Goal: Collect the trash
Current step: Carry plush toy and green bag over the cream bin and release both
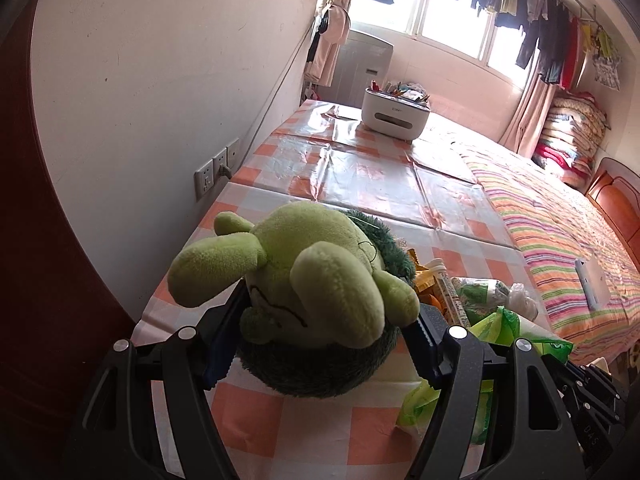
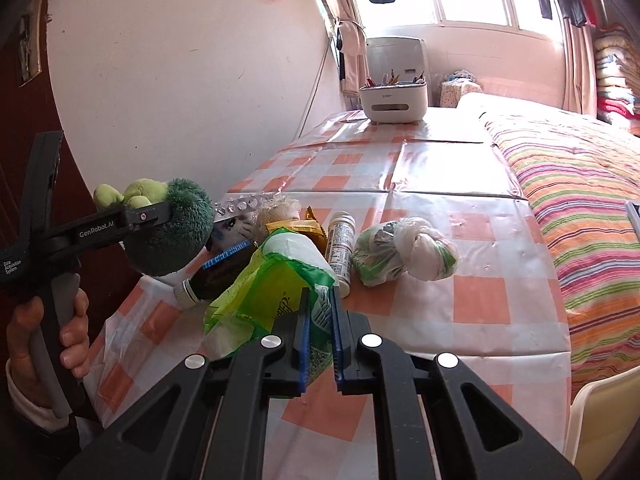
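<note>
Right tongs [image 2: 320, 344] pinching green wrapper [image 2: 276, 300], left tongs [image 1: 320, 344] clasping plush toy [image 1: 304, 280], checkered tablecloth [image 2: 440, 184], striped bed [image 2: 580, 184]

I am in a home bedroom. A bed [image 2: 580, 184] with a striped cover lies beside my tabletop [image 2: 420, 168]. Washing [image 1: 532, 12] hangs drying at the window [image 1: 444, 12].

A white desk organizer [image 2: 394, 102] stands far back on the checked tablecloth [image 2: 420, 168] — striped bedspread [image 2: 580, 184] alongside.
</note>
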`<state>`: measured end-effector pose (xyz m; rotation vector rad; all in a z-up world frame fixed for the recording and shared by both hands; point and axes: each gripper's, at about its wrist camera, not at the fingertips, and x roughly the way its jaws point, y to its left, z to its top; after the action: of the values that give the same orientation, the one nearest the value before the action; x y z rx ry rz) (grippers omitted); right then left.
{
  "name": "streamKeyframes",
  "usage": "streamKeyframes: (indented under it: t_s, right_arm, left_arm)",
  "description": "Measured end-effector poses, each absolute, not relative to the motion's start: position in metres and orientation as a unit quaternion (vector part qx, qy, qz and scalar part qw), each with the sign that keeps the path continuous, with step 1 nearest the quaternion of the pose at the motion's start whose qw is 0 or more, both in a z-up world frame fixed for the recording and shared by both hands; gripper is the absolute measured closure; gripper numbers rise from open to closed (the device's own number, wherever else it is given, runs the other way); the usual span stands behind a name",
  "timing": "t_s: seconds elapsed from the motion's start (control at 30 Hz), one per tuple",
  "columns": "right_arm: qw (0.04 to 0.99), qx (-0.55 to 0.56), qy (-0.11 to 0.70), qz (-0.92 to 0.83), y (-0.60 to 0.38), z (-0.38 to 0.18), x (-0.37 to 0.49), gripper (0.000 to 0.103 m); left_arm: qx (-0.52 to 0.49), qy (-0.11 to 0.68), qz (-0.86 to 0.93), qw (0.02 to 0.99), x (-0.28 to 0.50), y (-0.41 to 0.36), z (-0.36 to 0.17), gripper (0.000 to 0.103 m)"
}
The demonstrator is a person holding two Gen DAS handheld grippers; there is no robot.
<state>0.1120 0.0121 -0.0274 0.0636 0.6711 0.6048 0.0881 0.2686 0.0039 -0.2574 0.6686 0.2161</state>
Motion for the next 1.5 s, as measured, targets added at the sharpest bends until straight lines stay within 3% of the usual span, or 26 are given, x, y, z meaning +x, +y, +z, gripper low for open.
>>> streamKeyframes:
  t_s: [0.37,1.5]
  right_arm:
    - [0.930,0.020,0.268,0.252,-0.029,-0.005,0.095,0.096]
    - [0.972,0.062,0.207,0.088,-0.187,0.008,0.065,0.096]
  left_arm:
    - [-0.106,0.317,0.060,0.941,0.096,0.224,0.010,0.034]
    - [-0.016,0.325,-0.112,0.939,0.104,0.046,0.005,0.034]
